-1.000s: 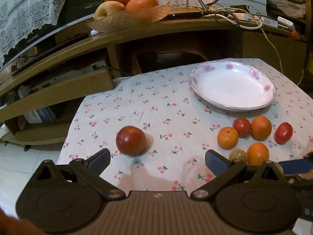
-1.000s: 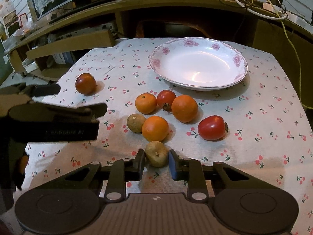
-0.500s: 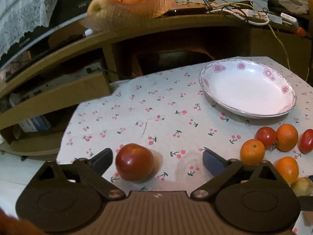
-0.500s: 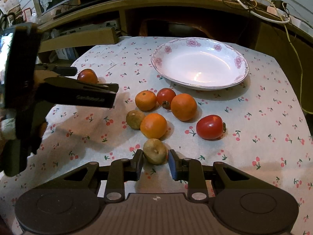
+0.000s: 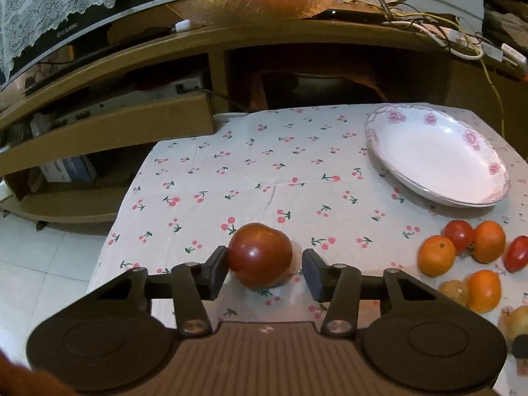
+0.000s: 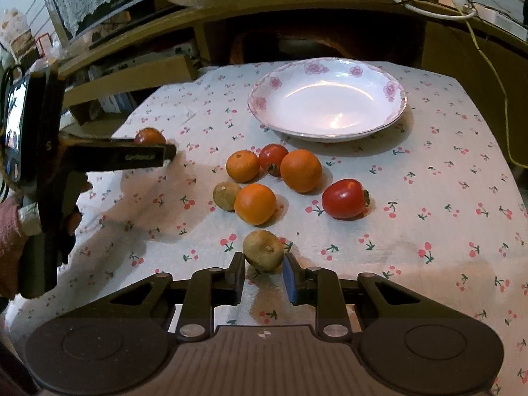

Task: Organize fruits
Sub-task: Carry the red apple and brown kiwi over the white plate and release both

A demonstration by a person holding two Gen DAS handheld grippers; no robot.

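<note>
Cherry-print surface, white plate as landmark. Left tongs spread around dark red fruit, well left of plate; left pad touching, right pad apart. Right tongs spread around brown fruit, near side of plate; not yet pinching.

A home: TV stand, lace cover, cherry-print tablecloth.
</note>
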